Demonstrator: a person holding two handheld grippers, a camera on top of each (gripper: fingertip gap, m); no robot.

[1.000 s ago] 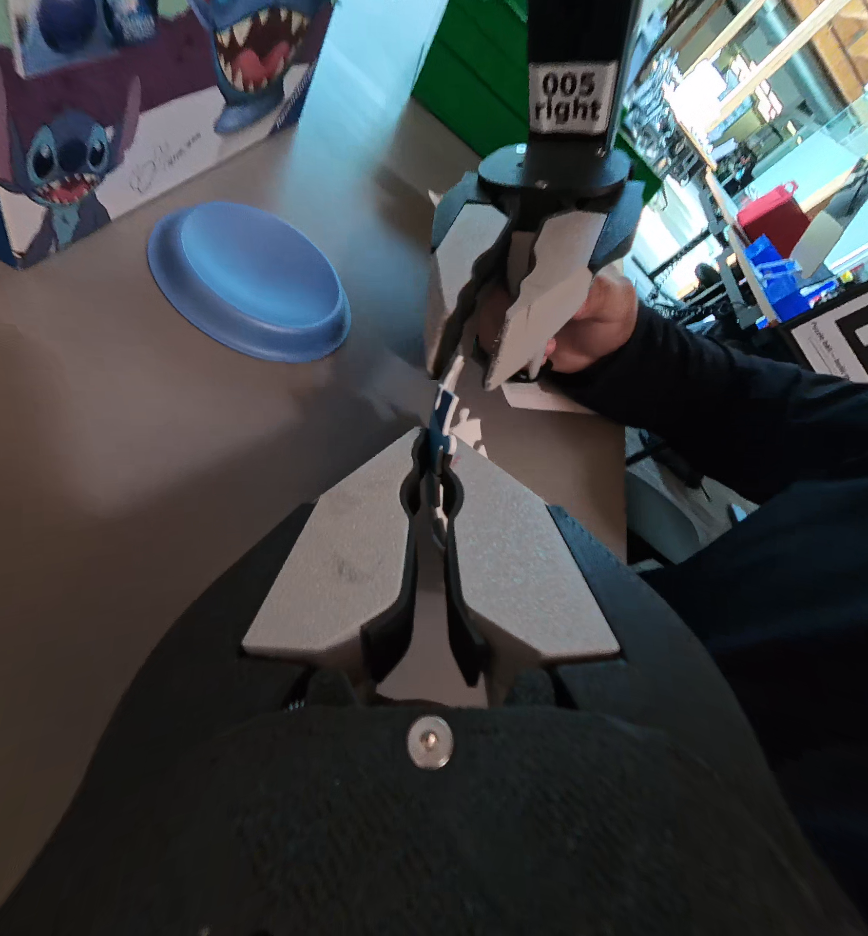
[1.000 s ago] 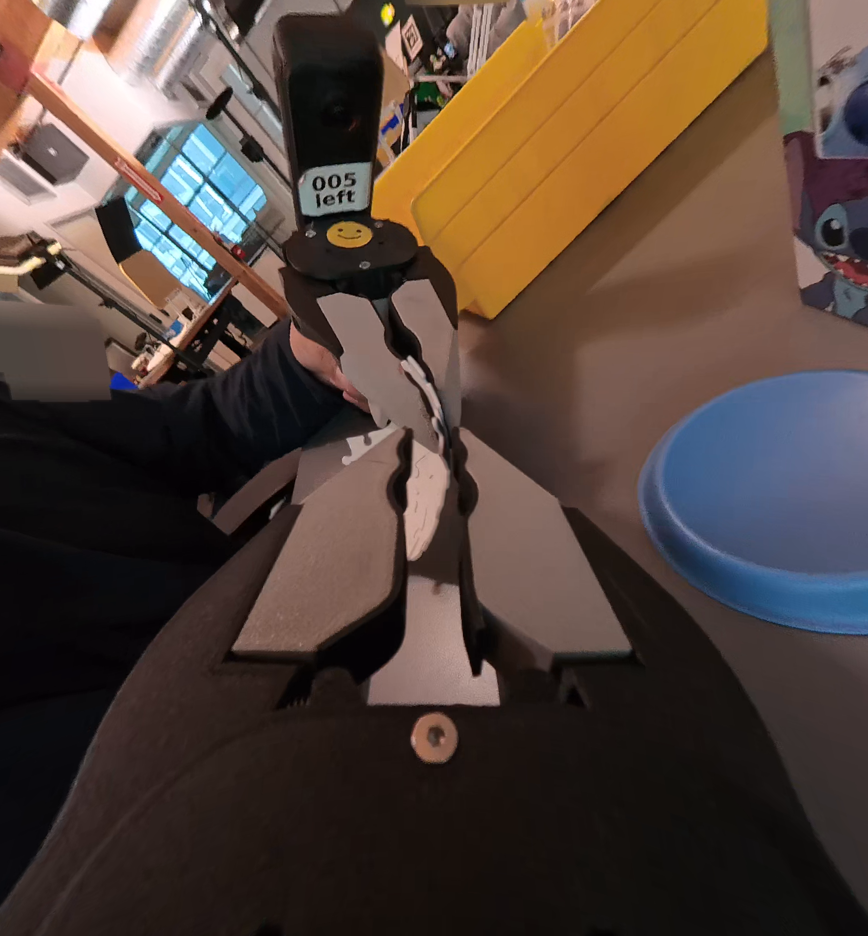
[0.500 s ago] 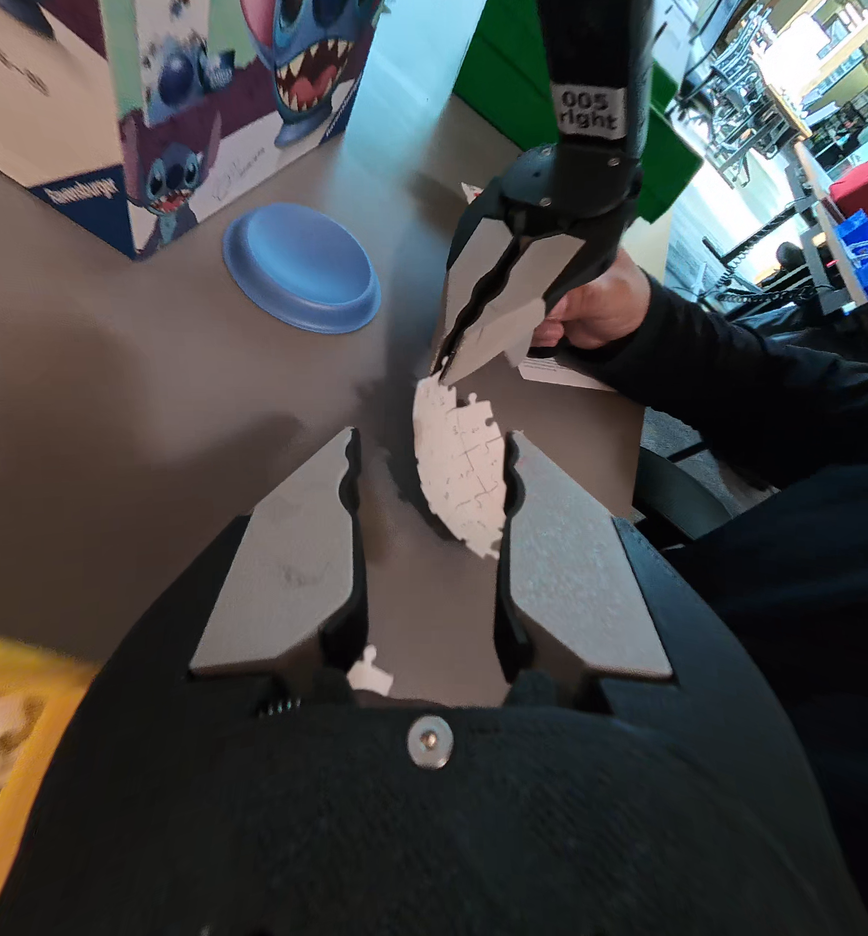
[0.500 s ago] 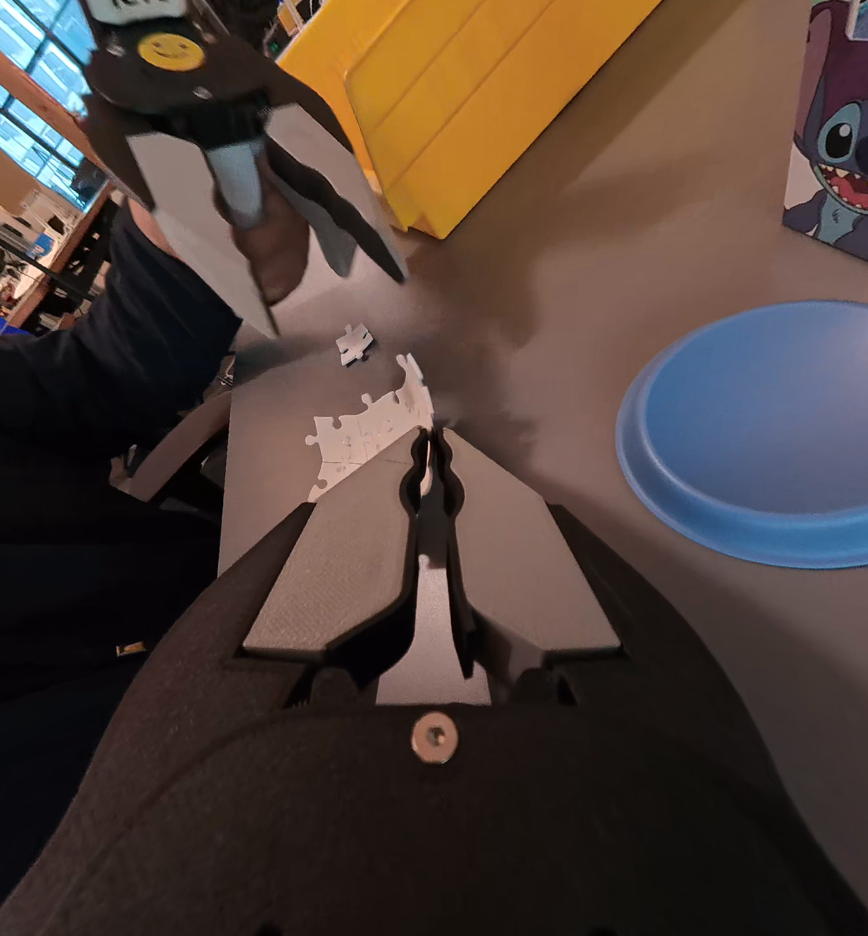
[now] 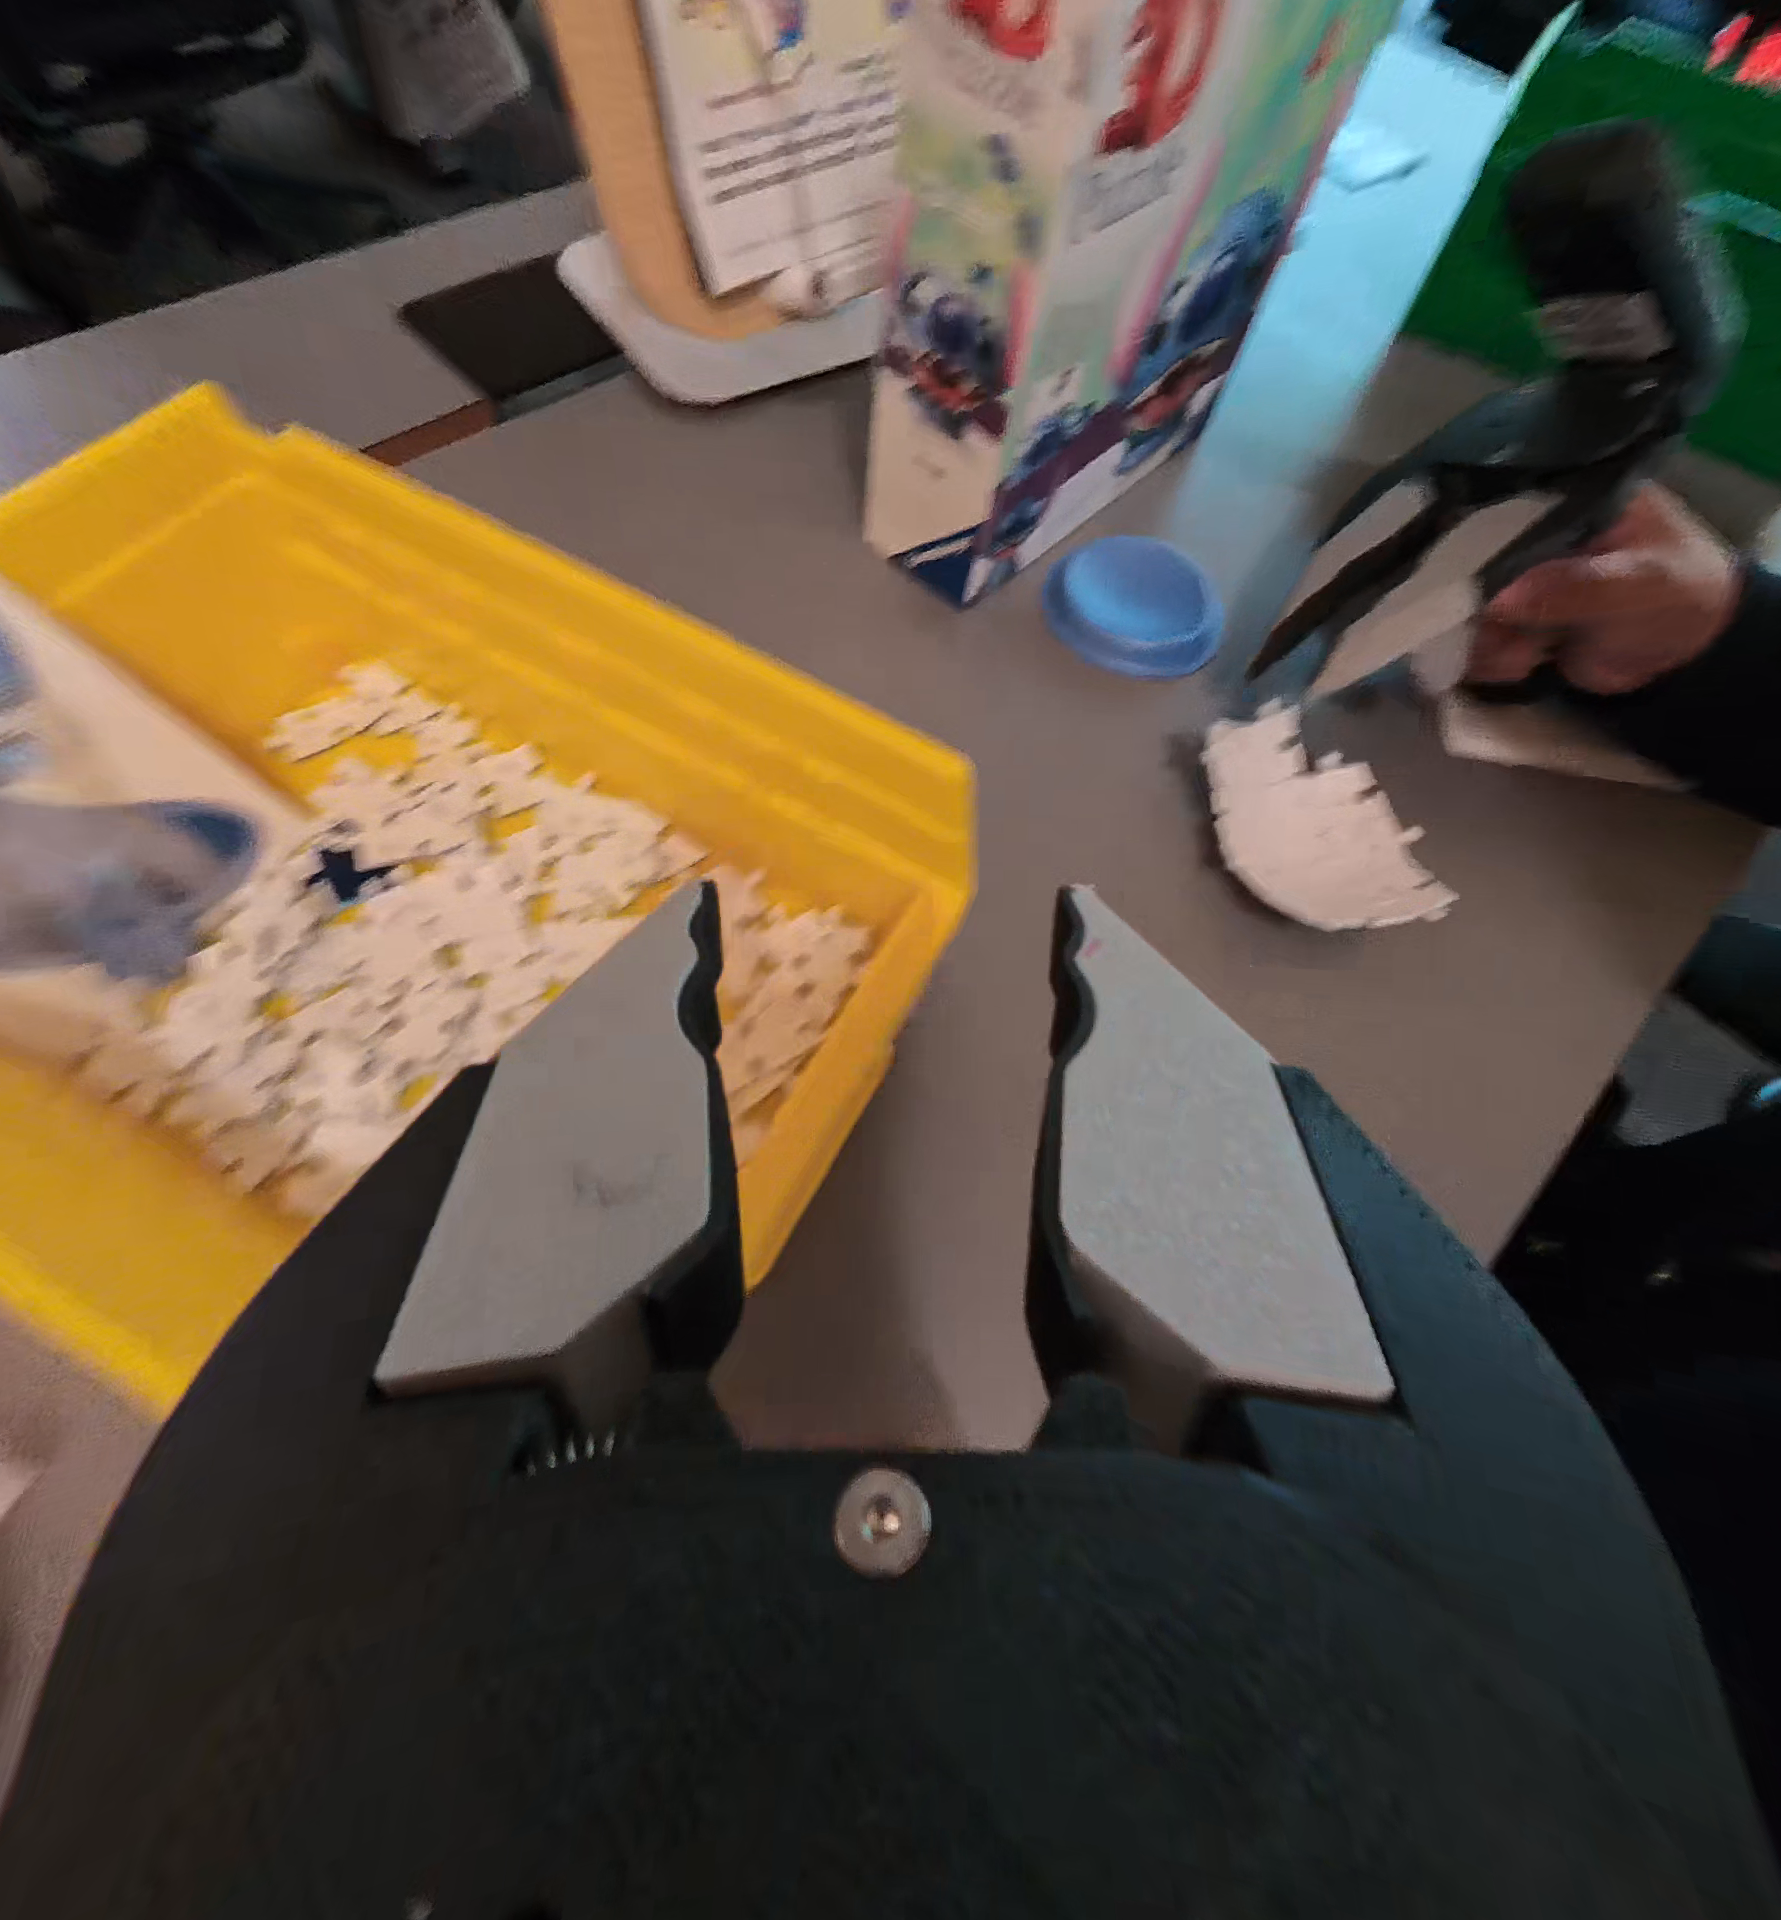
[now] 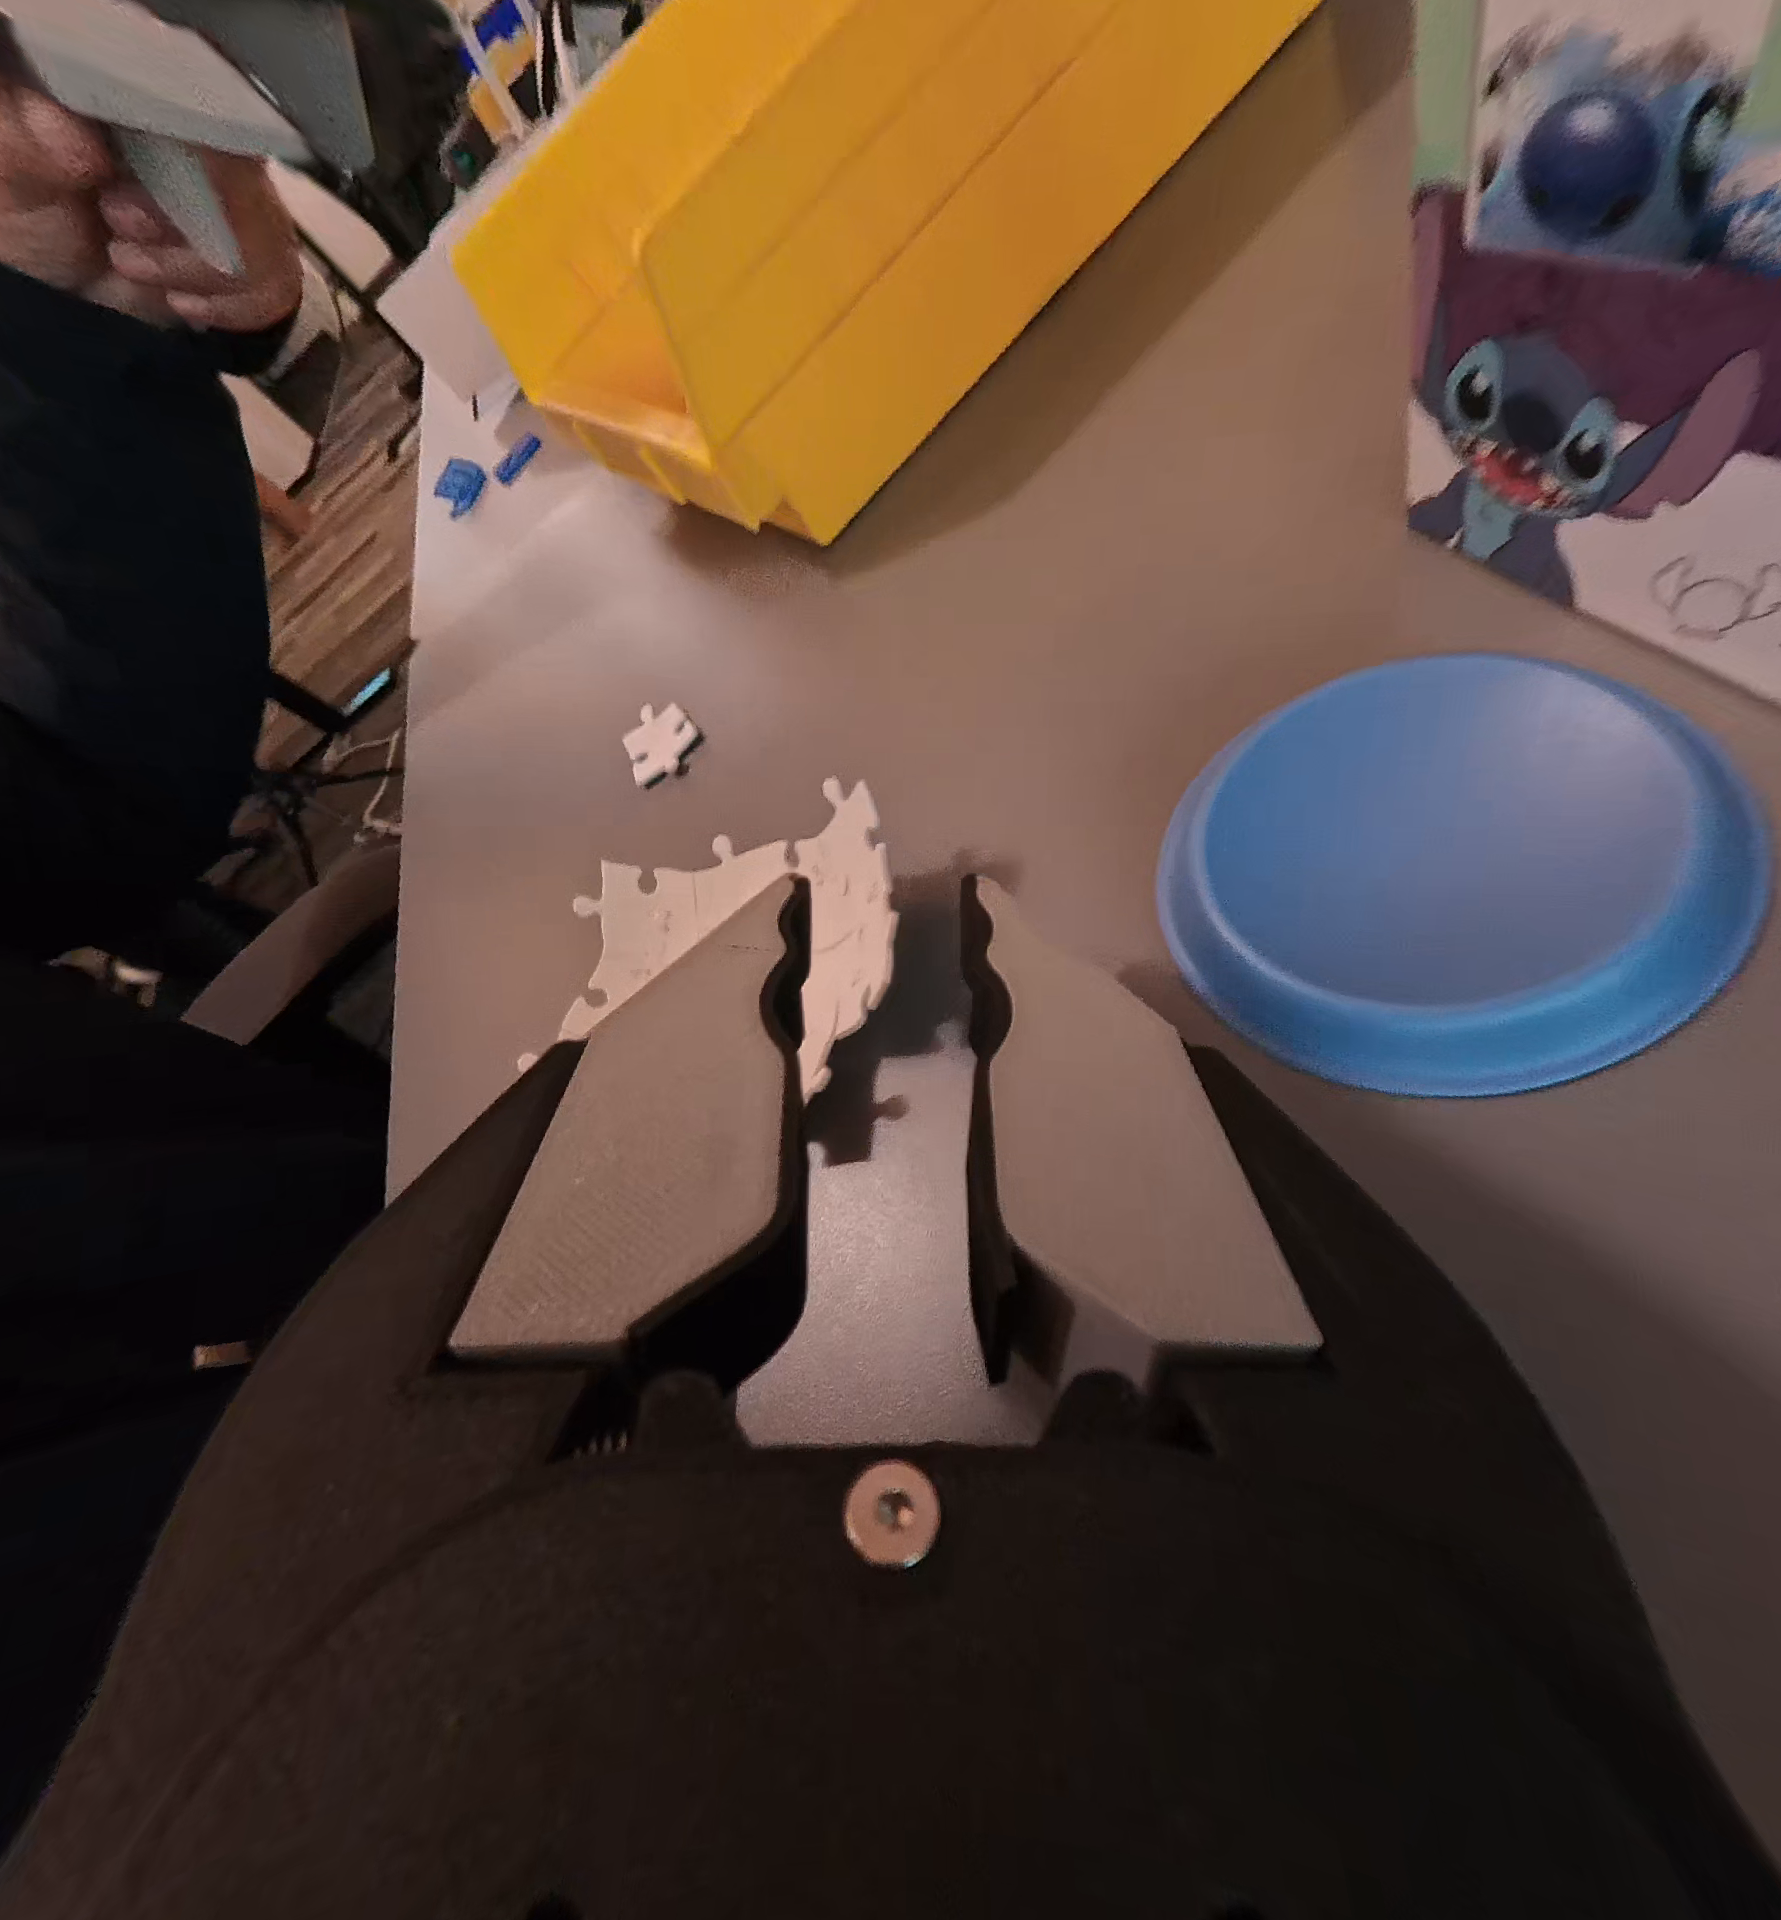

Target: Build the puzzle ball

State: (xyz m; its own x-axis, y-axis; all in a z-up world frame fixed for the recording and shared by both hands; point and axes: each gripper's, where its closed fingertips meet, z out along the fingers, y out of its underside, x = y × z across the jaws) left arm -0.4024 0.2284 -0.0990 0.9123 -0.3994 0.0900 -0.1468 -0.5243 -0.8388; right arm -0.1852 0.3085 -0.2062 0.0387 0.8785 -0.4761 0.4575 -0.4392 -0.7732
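A curved white slab of joined puzzle pieces (image 6: 751,925) lies on the grey table, white side up; it also shows in the left wrist view (image 5: 1301,831). My right gripper (image 6: 881,894) is open just above its right edge, empty. One loose piece (image 6: 662,743) lies beyond the slab. My left gripper (image 5: 881,904) is open and empty over the corner of a yellow bin (image 5: 844,748) that holds several loose white puzzle pieces (image 5: 470,883). The right gripper (image 5: 1281,675) shows far right in the left wrist view.
A blue round stand (image 6: 1468,894) sits right of the slab, also in the left wrist view (image 5: 1135,623). The puzzle box (image 5: 1073,291) stands behind it. A green bin (image 5: 1748,260) is at the far right. The table edge (image 5: 1592,1060) runs close to the slab. Across from one pair of fingers to the other is roughly 25 cm.
Both grippers have let go of the puzzle slab, which now lies on the table. My left gripper has swung left over the yellow bin. My right gripper has opened.
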